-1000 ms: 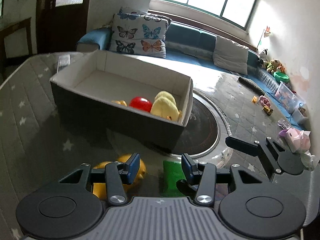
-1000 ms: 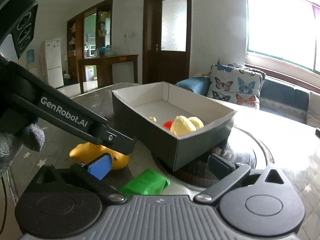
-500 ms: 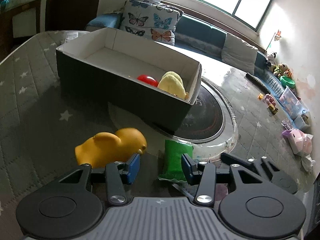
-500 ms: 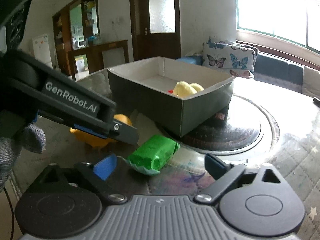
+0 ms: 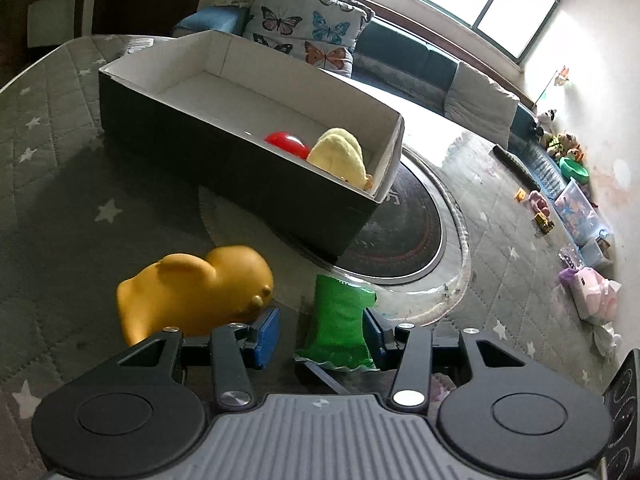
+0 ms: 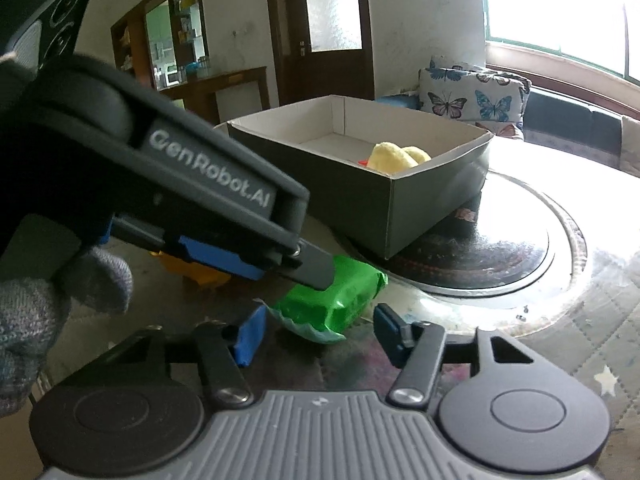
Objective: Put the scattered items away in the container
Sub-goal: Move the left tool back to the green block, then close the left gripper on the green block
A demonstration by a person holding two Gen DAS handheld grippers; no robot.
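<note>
Had just been closing right claw (image 6: 320, 340) around green packet (image 6: 332, 300), lying on tabletop (image 6: 580, 320) just before box (image 6: 400, 208), pads not yet pressing. Needed grip across its body, not crimped edge. Left claw (image 5: 320, 332) stood apart.

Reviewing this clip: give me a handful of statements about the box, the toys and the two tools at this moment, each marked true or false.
1. The green packet lies inside the box. False: it lies on the table in front of the box.
2. The orange duck lies on the table outside the box. True.
3. A red ball and a yellow plush toy are in the box. True.
4. The right tool is clamped on the orange duck. False: its jaws have just been closing and sit either side of the green packet's near end, pads not yet pressing.
5. The left tool holds nothing. True.
</note>
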